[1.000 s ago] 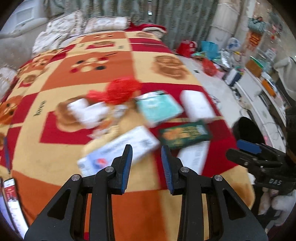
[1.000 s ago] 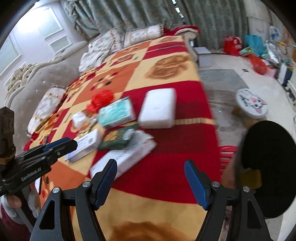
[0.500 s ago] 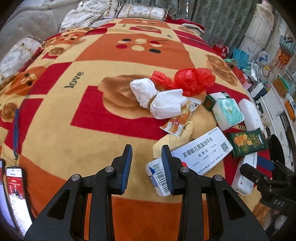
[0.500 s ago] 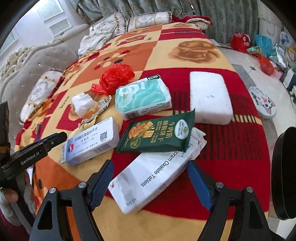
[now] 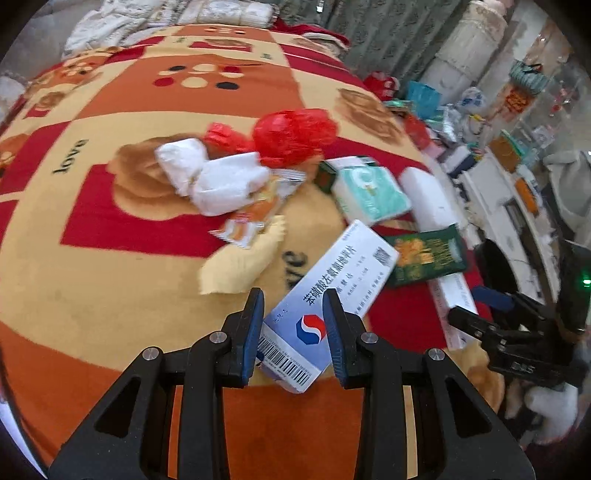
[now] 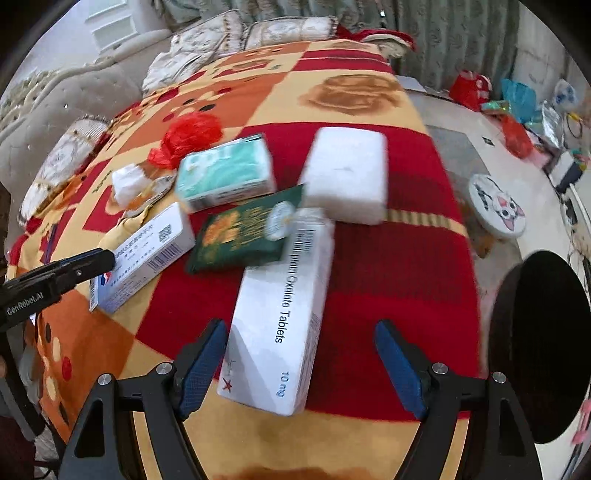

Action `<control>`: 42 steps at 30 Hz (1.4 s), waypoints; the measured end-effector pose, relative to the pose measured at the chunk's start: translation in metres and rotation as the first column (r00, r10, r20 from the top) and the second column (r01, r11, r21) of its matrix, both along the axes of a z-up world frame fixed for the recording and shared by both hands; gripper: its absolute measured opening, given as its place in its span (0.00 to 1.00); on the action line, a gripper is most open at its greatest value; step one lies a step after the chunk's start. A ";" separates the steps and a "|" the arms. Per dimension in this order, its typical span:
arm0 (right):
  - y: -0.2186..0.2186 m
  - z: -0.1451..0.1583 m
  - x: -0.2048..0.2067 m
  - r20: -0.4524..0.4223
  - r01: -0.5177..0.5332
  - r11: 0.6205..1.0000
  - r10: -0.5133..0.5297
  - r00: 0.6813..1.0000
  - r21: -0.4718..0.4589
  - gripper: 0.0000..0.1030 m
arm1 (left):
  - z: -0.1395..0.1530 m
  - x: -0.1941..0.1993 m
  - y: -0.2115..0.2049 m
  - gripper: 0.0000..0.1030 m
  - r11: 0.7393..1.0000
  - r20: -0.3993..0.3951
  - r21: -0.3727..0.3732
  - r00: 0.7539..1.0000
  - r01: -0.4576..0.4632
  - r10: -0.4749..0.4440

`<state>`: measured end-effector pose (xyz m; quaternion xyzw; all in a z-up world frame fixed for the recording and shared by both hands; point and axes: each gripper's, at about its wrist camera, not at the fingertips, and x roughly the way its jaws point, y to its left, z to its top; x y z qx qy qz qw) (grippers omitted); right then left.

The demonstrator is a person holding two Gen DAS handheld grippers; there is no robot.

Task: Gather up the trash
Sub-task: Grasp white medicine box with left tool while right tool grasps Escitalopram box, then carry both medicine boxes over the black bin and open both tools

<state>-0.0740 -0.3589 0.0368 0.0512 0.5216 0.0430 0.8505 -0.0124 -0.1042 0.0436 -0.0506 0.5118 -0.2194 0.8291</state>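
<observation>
Left gripper (image 5: 293,325) fingers straddle the blue box (image 5: 332,299), gaps both sides; right gripper (image 6: 301,363) gapes over the white box (image 6: 280,317).

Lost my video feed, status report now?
Left gripper open, astride blue medicine box. Right gripper open, over white tablet box. Green packet overlaps it.

Patterned red-orange blanket (image 6: 388,258) over bed; pillows (image 6: 288,29) at head, green curtains (image 6: 443,29) behind. Round cat-face stool (image 6: 496,210) on floor beside. Cluttered shelf (image 5: 517,166) along wall
</observation>
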 end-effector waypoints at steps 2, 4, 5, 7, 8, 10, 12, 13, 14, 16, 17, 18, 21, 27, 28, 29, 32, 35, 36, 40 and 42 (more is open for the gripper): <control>-0.008 0.001 -0.002 0.004 0.017 1.000 -0.017 1.000 -0.006 0.78 | 0.000 -0.005 -0.011 0.31 0.998 -0.022 -0.007 0.998 0.055 -0.055; -0.013 0.002 -0.002 0.011 0.026 1.000 -0.026 1.000 0.013 0.78 | 0.000 -0.012 -0.026 0.40 0.995 -0.021 0.020 0.995 0.098 -0.098; -0.014 0.003 -0.002 0.019 0.019 0.999 -0.020 1.000 0.029 0.78 | 0.001 -0.015 -0.031 0.46 0.994 -0.006 0.037 0.995 0.102 -0.102; -0.010 0.004 -0.001 0.030 0.001 1.000 -0.002 1.000 0.027 0.78 | 0.001 -0.017 -0.039 0.52 0.994 0.010 0.050 0.995 0.102 -0.102; -0.007 0.003 0.000 0.036 -0.010 1.000 0.010 0.999 0.010 0.78 | 0.001 -0.016 -0.042 0.53 0.994 0.007 0.047 0.995 0.098 -0.098; 0.000 0.001 0.003 0.040 -0.039 0.999 0.040 0.998 -0.029 0.78 | -0.001 -0.012 -0.049 0.53 0.995 -0.002 0.061 0.996 0.084 -0.085; 0.003 -0.002 0.004 0.052 -0.063 0.997 0.065 0.997 -0.037 0.73 | -0.003 -0.009 -0.057 0.53 0.993 0.008 0.088 0.997 0.082 -0.083; 0.003 -0.002 0.003 0.063 -0.071 0.997 0.073 0.995 -0.037 0.57 | -0.004 -0.008 -0.061 0.53 0.991 0.014 0.106 0.997 0.079 -0.081; 0.002 -0.003 0.002 0.067 -0.076 0.997 0.078 0.995 -0.030 0.49 | -0.005 -0.007 -0.065 0.53 0.990 0.015 0.121 0.997 0.077 -0.080; -0.003 -0.004 -0.003 0.074 -0.070 0.998 0.070 0.995 -0.006 0.45 | -0.008 -0.007 -0.073 0.52 0.986 0.016 0.142 0.995 0.092 -0.095; -0.005 -0.003 -0.006 0.077 -0.066 0.998 0.066 0.995 -0.004 0.44 | -0.010 -0.008 -0.076 0.47 0.983 0.014 0.151 0.995 0.101 -0.104; -0.008 -0.001 -0.010 0.083 -0.062 0.998 0.062 0.995 -0.008 0.44 | -0.010 -0.010 -0.078 0.47 0.983 0.015 0.150 0.994 0.108 -0.112; -0.021 0.009 -0.025 0.112 -0.039 0.999 0.041 0.993 -0.014 0.44 | -0.007 -0.017 -0.081 0.46 0.985 0.032 0.133 0.993 0.111 -0.116; -0.051 0.032 -0.048 0.171 0.015 1.000 -0.014 0.985 -0.001 0.44 | 0.024 -0.031 -0.087 0.46 0.990 0.093 0.079 0.988 0.115 -0.122; -0.055 0.035 -0.050 0.180 0.021 1.000 -0.022 0.983 0.005 0.44 | 0.028 -0.033 -0.090 0.46 0.990 0.100 0.075 0.987 0.121 -0.128; -0.057 0.038 -0.052 0.188 0.025 1.000 -0.028 0.982 0.015 0.44 | 0.033 -0.035 -0.094 0.46 0.989 0.107 0.073 0.985 0.127 -0.135; -0.063 0.046 -0.058 0.212 0.037 0.999 -0.044 0.976 0.037 0.44 | 0.042 -0.039 -0.103 0.46 0.988 0.125 0.069 0.981 0.140 -0.148; -0.066 0.055 -0.062 0.238 0.042 0.998 -0.051 0.970 0.040 0.44 | 0.049 -0.042 -0.115 0.46 0.987 0.137 0.062 0.978 0.151 -0.158; -0.067 0.058 -0.063 0.246 0.044 0.998 -0.053 0.968 0.041 0.44 | 0.052 -0.044 -0.119 0.46 0.986 0.140 0.058 0.976 0.157 -0.164; -0.075 0.067 -0.066 0.275 0.061 0.997 -0.073 0.959 0.052 0.44 | 0.058 -0.048 -0.137 0.46 0.983 0.153 0.057 0.972 0.173 -0.180; -0.080 0.070 -0.068 0.284 0.070 0.996 -0.084 0.955 0.059 0.44 | 0.061 -0.050 -0.144 0.46 0.982 0.156 0.054 0.970 0.181 -0.187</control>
